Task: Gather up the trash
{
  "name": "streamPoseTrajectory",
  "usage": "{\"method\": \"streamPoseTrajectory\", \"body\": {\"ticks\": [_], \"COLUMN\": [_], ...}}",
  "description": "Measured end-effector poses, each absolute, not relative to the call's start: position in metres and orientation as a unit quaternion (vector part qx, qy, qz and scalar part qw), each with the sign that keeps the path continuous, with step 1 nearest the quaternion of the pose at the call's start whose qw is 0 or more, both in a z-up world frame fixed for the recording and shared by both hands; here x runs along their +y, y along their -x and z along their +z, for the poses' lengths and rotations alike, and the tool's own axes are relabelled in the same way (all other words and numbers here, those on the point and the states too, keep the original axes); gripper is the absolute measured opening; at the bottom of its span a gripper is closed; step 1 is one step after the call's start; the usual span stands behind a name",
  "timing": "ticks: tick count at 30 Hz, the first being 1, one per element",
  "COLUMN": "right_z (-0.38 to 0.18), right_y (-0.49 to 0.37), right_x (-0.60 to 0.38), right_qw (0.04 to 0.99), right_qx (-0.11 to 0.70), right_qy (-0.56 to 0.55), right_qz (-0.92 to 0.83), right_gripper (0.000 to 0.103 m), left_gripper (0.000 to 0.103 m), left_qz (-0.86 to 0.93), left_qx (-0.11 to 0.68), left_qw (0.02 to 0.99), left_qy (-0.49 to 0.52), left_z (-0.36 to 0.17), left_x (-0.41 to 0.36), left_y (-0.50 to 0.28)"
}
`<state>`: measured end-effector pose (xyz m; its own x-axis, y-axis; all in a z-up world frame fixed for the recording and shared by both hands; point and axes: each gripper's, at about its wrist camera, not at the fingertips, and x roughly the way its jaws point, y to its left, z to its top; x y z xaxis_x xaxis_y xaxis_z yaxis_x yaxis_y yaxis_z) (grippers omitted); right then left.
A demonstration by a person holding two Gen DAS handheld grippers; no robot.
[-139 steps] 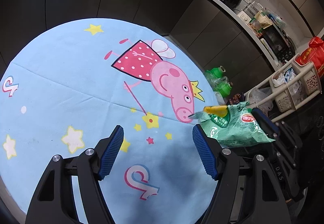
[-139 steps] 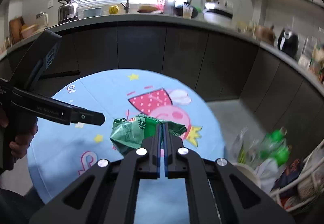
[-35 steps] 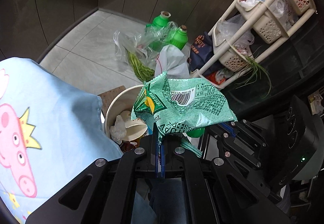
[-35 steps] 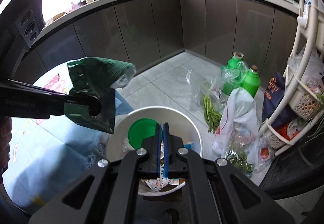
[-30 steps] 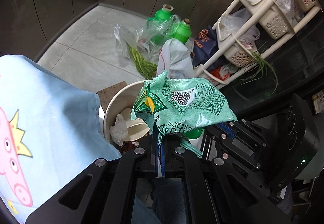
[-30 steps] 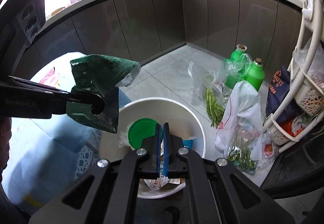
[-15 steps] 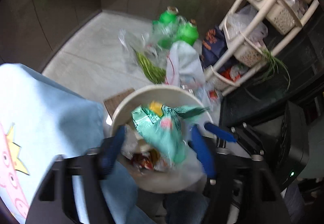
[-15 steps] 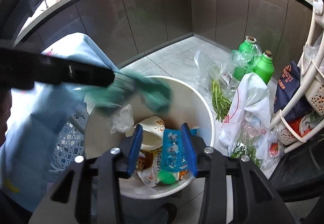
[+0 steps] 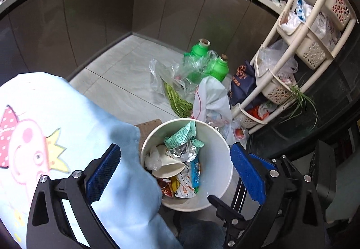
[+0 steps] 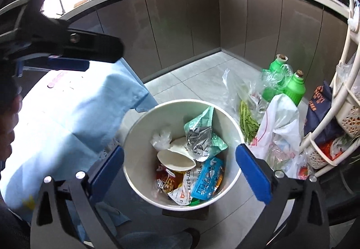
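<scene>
1. While both tongs hang over the white bin [image 10: 135, 172], the left tongs [image 9: 175, 177] are spreading wide, nothing between their blue pads.
2. Right tongs [image 10: 180, 172] are likewise opening, empty.
3. Green snack wrapper [image 10: 202, 134] lies inside the bin atop a paper cup [image 10: 175, 159] and other packets.
4. Blue tablecloth [image 9: 67, 127] hangs just beside the bin.

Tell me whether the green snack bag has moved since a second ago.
Yes. The green snack bag dropped from the left gripper, whose jaws are opening with nothing between them, into the white bin.
</scene>
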<state>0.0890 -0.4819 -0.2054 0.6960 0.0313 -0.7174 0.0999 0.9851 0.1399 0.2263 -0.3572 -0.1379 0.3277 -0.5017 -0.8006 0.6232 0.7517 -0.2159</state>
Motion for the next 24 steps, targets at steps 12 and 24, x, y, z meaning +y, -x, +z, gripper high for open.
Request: {"method": "streamPoseTrajectory", "body": {"ticks": [12,24], "right_z": [-0.085,-0.008], "right_y": [-0.059,-0.037], "right_x": [-0.422,-0.313], "right_qw": [0.941,0.943], "right_qx": [0.328,0.327], "right_qy": [-0.082,-0.064], "right_qz": [-0.032,-0.001], "right_gripper": [0.100,0.100], "left_gripper": [0.094,0.094], "left_qz": [-0.229,-0.087], "left_qx": [0.403,0.391], "left_qw": [0.886,0.916], "left_qy": [-0.027,-0.001], "left_z": [-0.043,0.004], "left_x": [-0.242,-0.103], "left_y": [-0.170,-0.114]}}
